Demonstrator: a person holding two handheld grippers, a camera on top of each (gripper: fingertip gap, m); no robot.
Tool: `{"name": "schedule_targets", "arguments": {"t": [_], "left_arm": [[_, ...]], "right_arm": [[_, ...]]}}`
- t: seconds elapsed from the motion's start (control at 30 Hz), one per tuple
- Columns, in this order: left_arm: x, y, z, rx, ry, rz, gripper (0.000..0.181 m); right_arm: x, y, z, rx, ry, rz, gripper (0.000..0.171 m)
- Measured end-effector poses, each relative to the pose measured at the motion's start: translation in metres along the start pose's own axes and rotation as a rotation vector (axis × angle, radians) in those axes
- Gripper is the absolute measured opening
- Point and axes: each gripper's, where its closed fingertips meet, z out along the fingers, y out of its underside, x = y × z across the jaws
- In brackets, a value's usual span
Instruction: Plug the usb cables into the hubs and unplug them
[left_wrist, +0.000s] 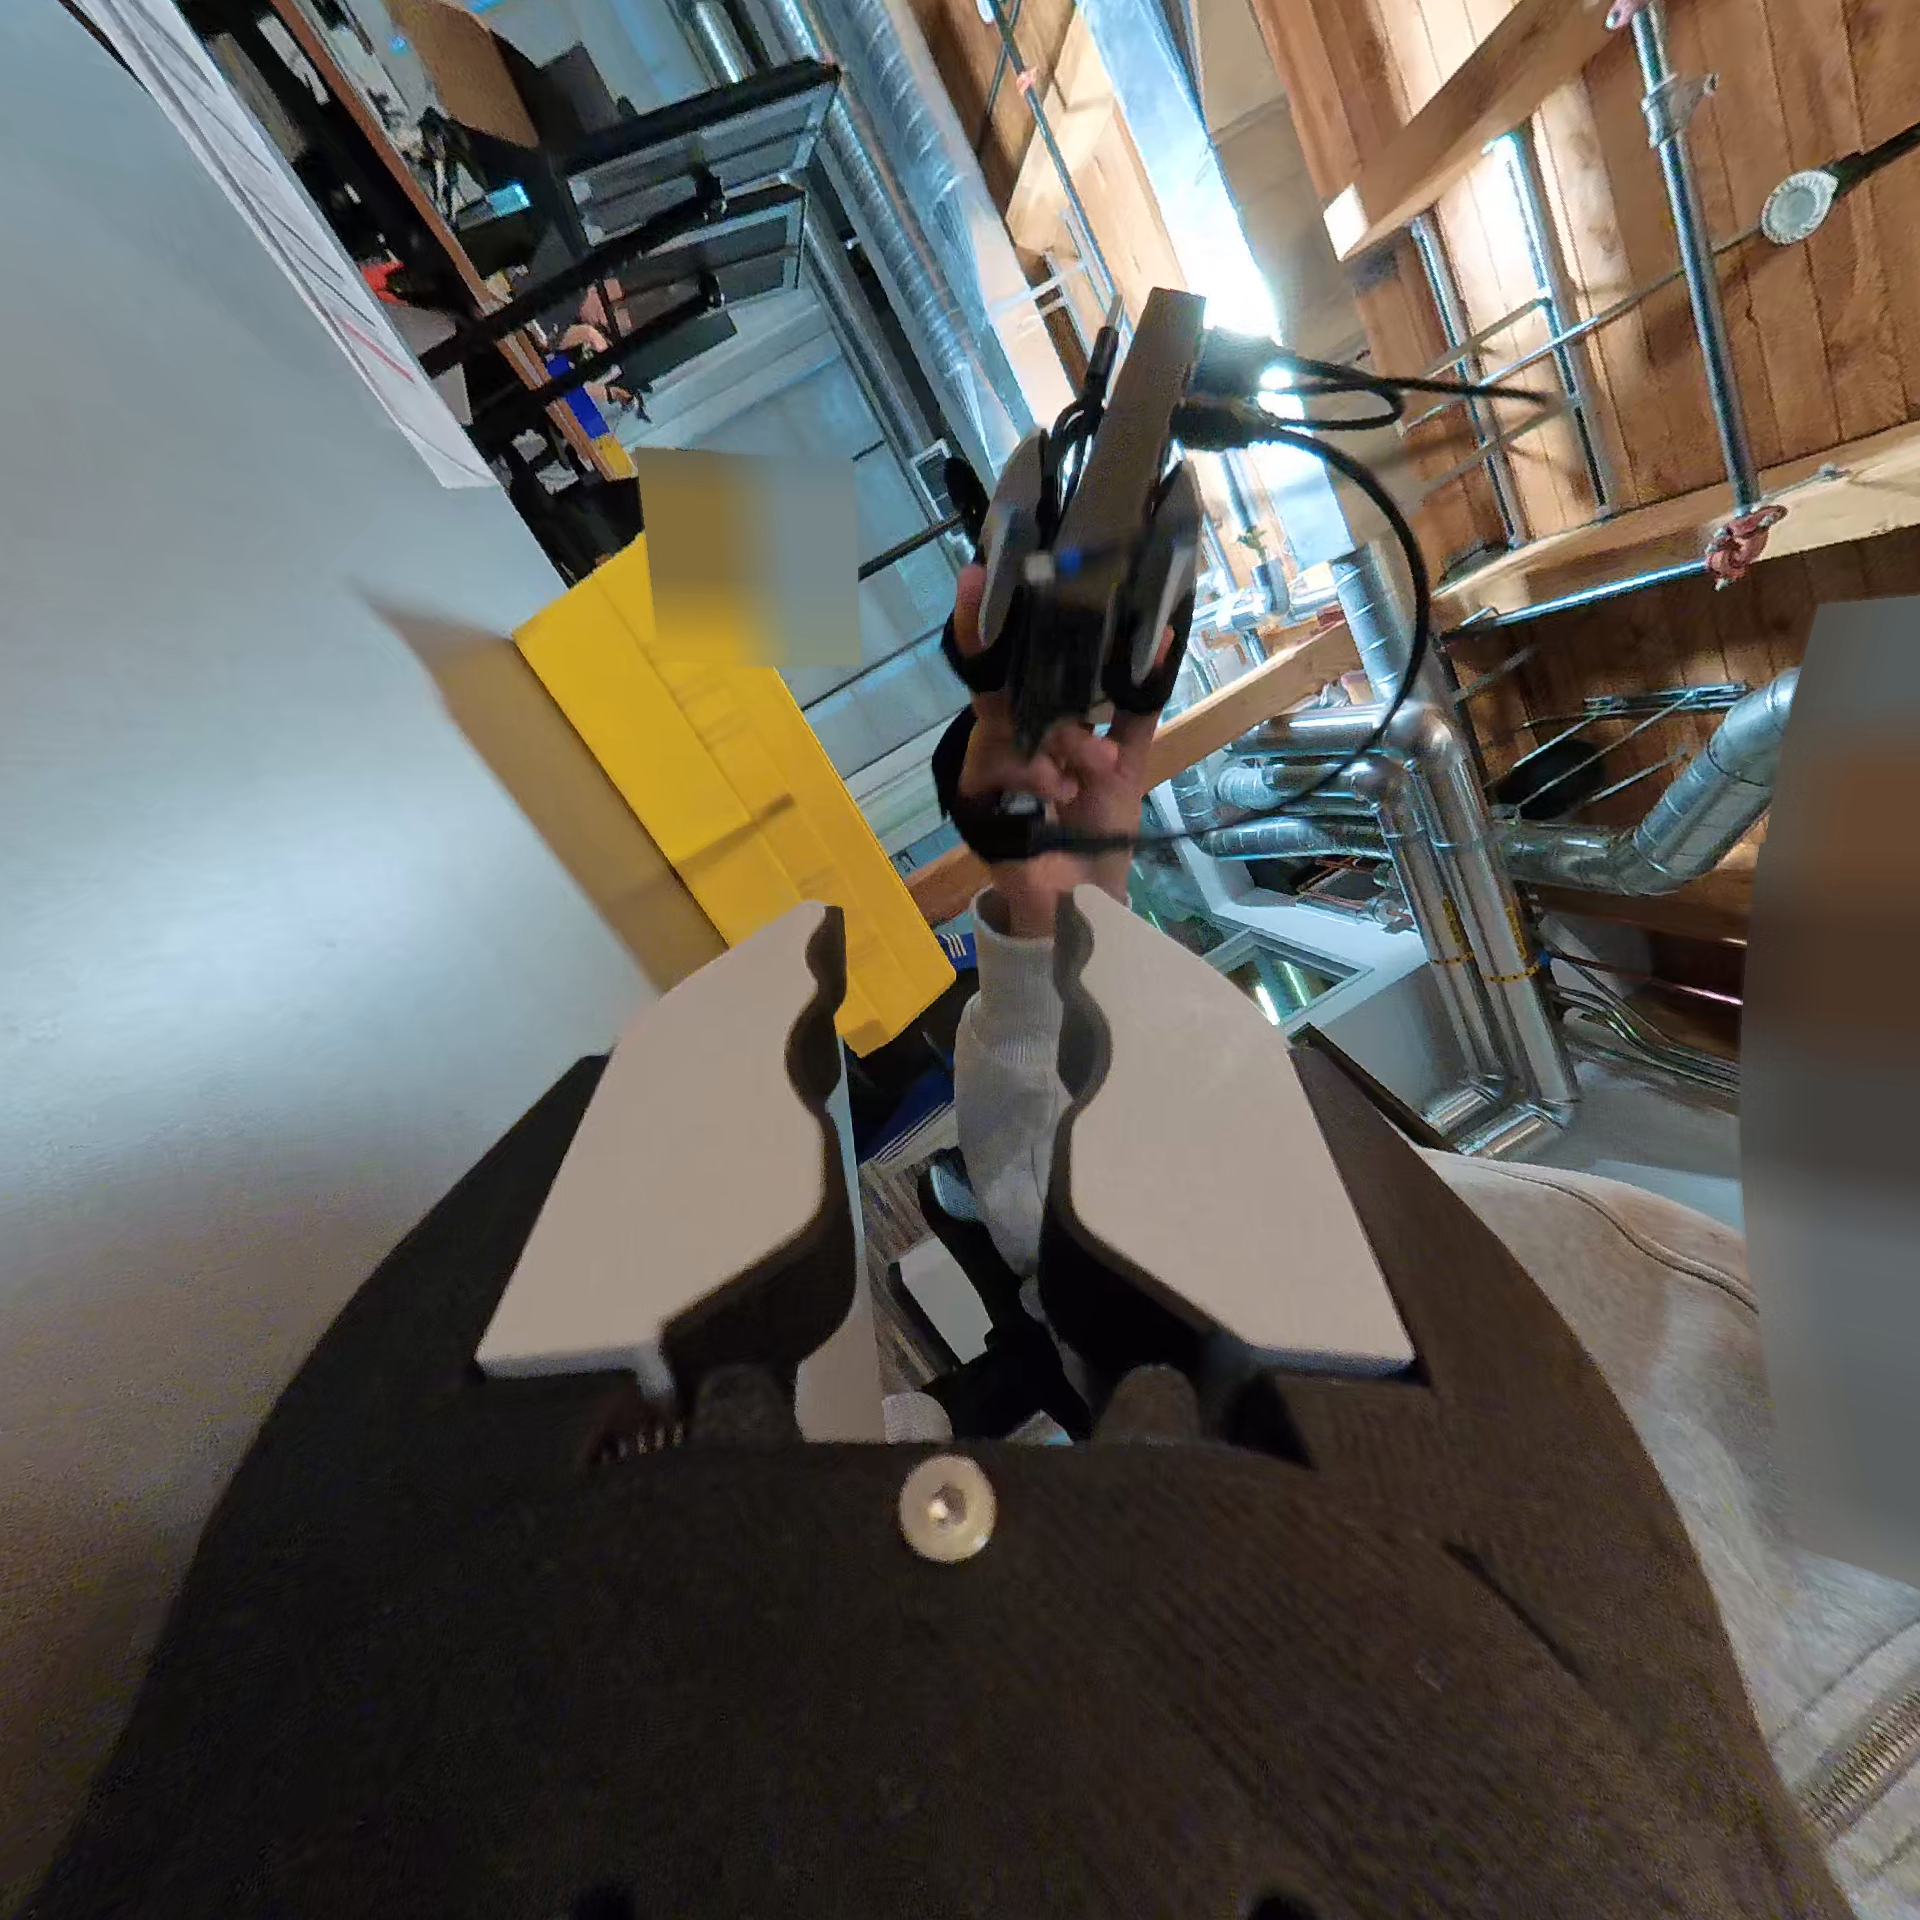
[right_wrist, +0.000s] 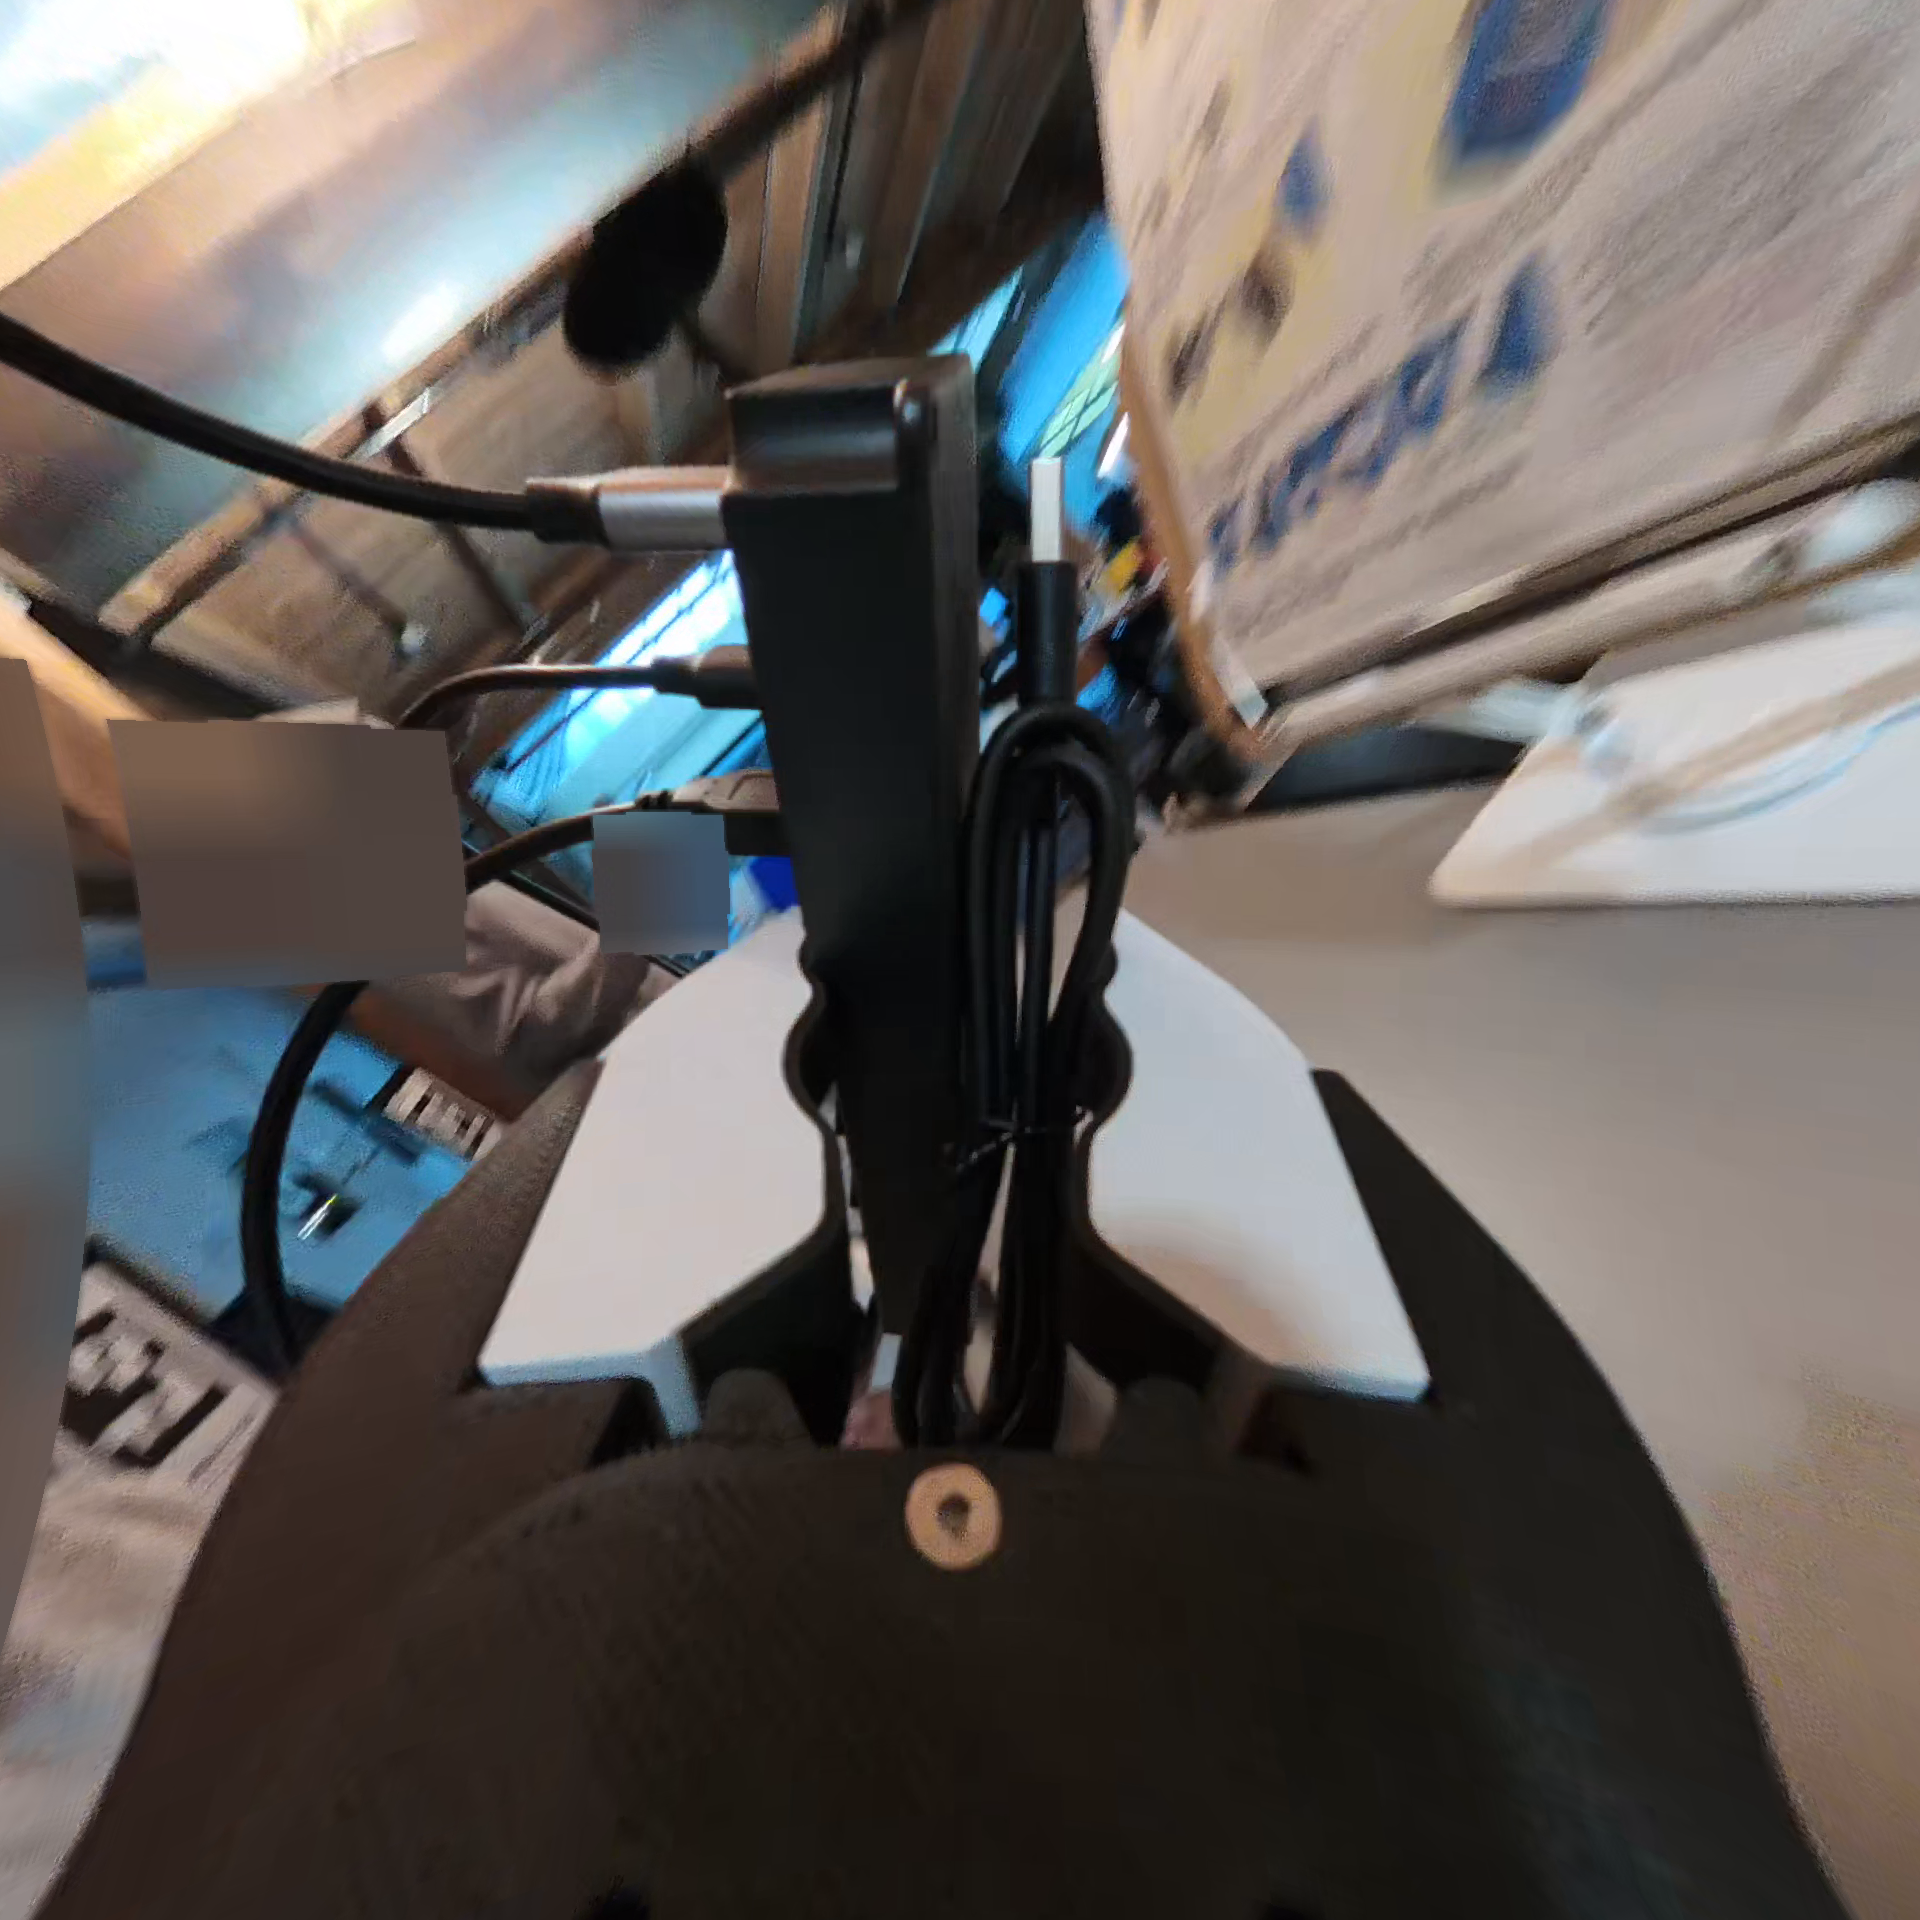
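Observation:
My right gripper (right_wrist: 961, 945) is shut on a black USB hub (right_wrist: 862, 644) and holds it upright, with the hub's own bundled black cable (right_wrist: 1039, 935) pinched beside it. That cable's silver plug (right_wrist: 1047, 509) points up, free. Three cables are plugged into the hub's left side: one with a silver collar (right_wrist: 655, 509) and two black ones (right_wrist: 717, 675) (right_wrist: 732, 805). My left gripper (left_wrist: 953, 909) is open and empty. It points up at the right gripper (left_wrist: 1091, 488), which a hand holds high with the hub (left_wrist: 1138, 416) and looping cables (left_wrist: 1392, 540).
A yellow bin (left_wrist: 727, 790) and a white wall (left_wrist: 208, 727) lie to the left. Silver ducts (left_wrist: 1455, 790) and wooden beams (left_wrist: 1558, 582) are beyond. A printed cardboard box (right_wrist: 1507, 312) and a white board (right_wrist: 1662, 790) are to the right. A grey sleeve (left_wrist: 1013, 1070) shows between my left fingers.

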Motion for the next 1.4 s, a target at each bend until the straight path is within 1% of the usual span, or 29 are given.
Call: {"name": "schedule_targets", "arguments": {"t": [0.1, 0.2, 0.27, 0.37, 0.47, 0.57, 0.7, 0.87, 0.97, 1.0, 1.13, 1.33, 1.4], "left_arm": [[0.0, 0.004, 0.003, -0.018, 0.006, -0.011, 0.039], [-0.001, 0.006, 0.004, -0.026, 0.012, -0.021, 0.039], [-0.001, 0.006, 0.004, -0.029, 0.017, -0.033, 0.038], [-0.002, 0.007, 0.005, -0.033, 0.029, -0.054, 0.038], [-0.002, 0.009, 0.006, -0.045, 0.032, -0.061, 0.038], [-0.002, 0.01, 0.006, -0.049, 0.036, -0.065, 0.038], [-0.002, 0.008, 0.004, -0.04, 0.045, -0.081, 0.038], [-0.002, 0.006, 0.004, -0.03, 0.058, -0.098, 0.038], [-0.002, 0.014, 0.008, -0.08, 0.037, -0.065, 0.038], [-0.002, 0.017, 0.009, -0.097, 0.033, -0.055, 0.038], [-0.002, 0.022, 0.012, -0.124, 0.03, -0.046, 0.038], [-0.002, 0.016, 0.009, -0.085, 0.039, -0.069, 0.038], [-0.002, 0.016, 0.009, -0.086, 0.037, -0.068, 0.038]], "right_arm": [[0.022, -0.061, -0.053, 0.197, 0.113, -0.008, 0.046], [0.064, -0.097, -0.111, 0.333, 0.271, 0.004, 0.046], [0.096, -0.104, -0.146, 0.393, 0.37, 0.046, 0.046], [0.14, -0.093, -0.18, 0.444, 0.49, 0.136, 0.046], [0.167, -0.078, -0.186, 0.456, 0.525, 0.231, 0.046], [0.186, -0.06, -0.184, 0.413, 0.588, 0.26, 0.047], [0.194, -0.055, -0.188, 0.41, 0.63, 0.277, 0.048], [0.198, -0.049, -0.186, 0.251, 0.746, 0.142, 0.047], [0.193, -0.054, -0.184, 0.221, 0.791, 0.04, 0.036], [0.192, -0.056, -0.185, 0.212, 0.804, 0.015, 0.036], [0.189, -0.063, -0.192, 0.18, 0.869, -0.092, 0.044], [0.184, -0.078, -0.207, 0.189, 0.938, -0.183, 0.061], [0.181, -0.083, -0.213, 0.171, 0.97, -0.228, 0.063]]}}
